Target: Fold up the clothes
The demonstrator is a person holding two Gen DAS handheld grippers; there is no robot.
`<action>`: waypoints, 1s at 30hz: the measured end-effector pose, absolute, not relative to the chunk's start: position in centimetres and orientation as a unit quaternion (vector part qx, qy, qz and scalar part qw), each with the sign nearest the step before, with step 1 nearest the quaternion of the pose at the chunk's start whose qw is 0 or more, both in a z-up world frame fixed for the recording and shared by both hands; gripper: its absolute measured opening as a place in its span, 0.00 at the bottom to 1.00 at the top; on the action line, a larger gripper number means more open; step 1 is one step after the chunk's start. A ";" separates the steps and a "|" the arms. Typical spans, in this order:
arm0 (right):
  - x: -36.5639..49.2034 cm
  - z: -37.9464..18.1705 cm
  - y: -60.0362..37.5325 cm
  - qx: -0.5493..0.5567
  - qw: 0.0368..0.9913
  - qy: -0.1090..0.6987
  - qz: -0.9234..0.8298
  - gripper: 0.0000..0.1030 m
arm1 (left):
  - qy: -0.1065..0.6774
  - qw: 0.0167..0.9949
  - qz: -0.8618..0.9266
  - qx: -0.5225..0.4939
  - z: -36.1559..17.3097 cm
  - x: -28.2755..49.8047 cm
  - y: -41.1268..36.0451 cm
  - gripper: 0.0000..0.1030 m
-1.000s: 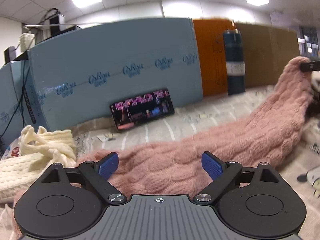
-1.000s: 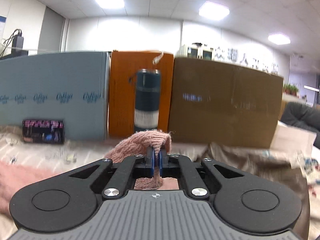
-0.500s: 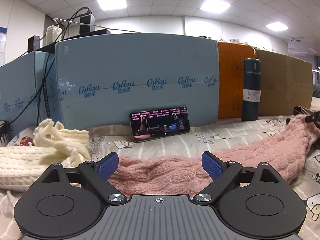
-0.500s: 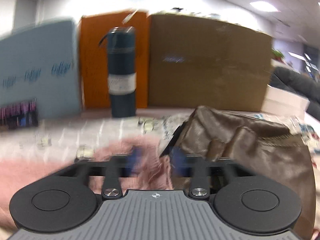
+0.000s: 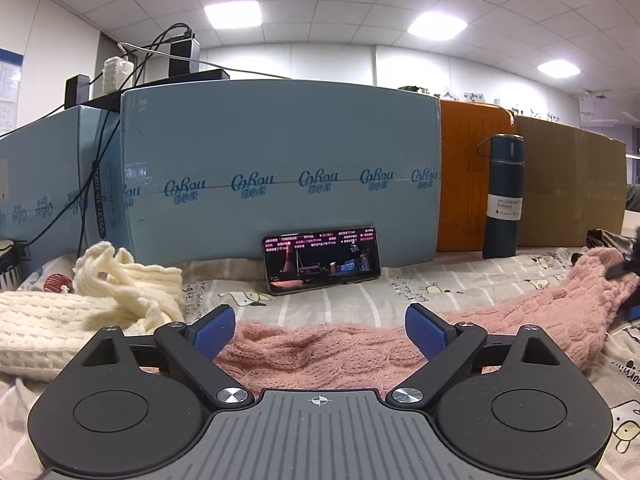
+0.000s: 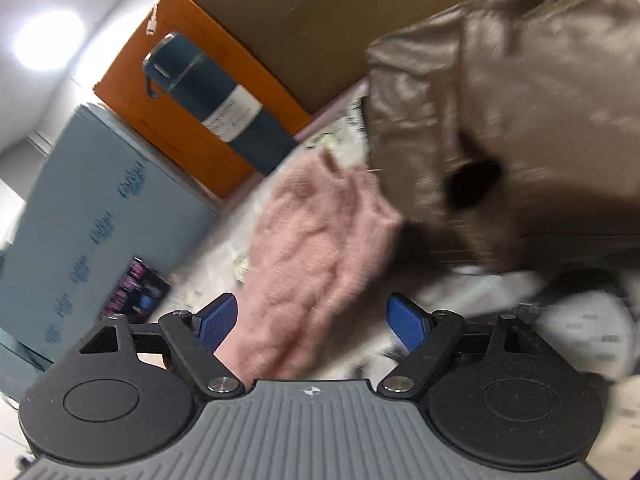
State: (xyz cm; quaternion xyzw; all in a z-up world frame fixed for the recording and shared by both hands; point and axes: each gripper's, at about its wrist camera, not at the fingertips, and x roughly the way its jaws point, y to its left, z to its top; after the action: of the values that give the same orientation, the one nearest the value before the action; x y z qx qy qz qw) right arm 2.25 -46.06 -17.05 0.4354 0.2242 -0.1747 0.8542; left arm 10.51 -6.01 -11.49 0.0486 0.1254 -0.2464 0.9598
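Our right claw is opening over the pink knit, gripping nothing; our left claw gapes empty. We should smooth it flat before folding.

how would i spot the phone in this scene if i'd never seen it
Find the long pale blue box standing across the back of the bed. Leaning against its foot, near the middle, is the phone, lying on its long side. It is the only thing with a lit screen.
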 end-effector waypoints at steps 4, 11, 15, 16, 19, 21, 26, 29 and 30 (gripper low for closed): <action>4.9 -18.1 -45.6 0.449 0.859 0.196 -0.153 0.79 | 0.126 0.960 -0.247 0.048 -11.5 10.5 -6.1 0.92; 5.4 -19.6 -44.8 0.416 0.868 0.163 -0.215 0.21 | 0.129 0.958 -0.252 0.043 -11.5 10.6 -5.9 0.92; 3.3 -18.7 -44.3 0.419 0.877 0.123 -0.199 0.14 | 0.128 0.960 -0.248 0.034 -11.4 10.7 -5.6 0.92; 2.6 -18.1 -43.9 0.413 0.883 0.109 -0.195 0.14 | 0.129 0.960 -0.248 0.032 -11.4 10.7 -5.5 0.92; 0.2 -16.0 -42.8 0.393 0.897 0.068 -0.187 0.13 | 0.137 0.958 -0.250 0.029 -11.5 10.9 -5.5 0.92; -1.6 -14.4 -42.6 0.377 0.905 0.046 -0.190 0.13 | 0.136 0.955 -0.260 0.031 -11.5 10.7 -5.6 0.92; -3.8 -12.5 -43.5 0.311 0.910 0.050 -0.268 0.13 | 0.127 0.953 -0.274 0.030 -11.2 10.2 -5.5 0.92; -2.5 -12.8 -42.5 0.215 0.919 0.106 -0.312 0.13 | 0.138 0.956 -0.256 0.045 -11.5 10.5 -5.9 0.95; -2.2 -12.9 -41.6 0.198 0.927 0.109 -0.299 0.13 | 0.150 0.956 -0.246 0.052 -11.7 10.8 -6.2 0.95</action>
State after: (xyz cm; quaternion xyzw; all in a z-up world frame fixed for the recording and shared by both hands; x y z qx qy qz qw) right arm -2.21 -41.61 -12.85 0.1980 0.1091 -0.2991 0.9271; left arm 10.79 -6.16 -11.68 0.0521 0.1496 -0.2455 0.9564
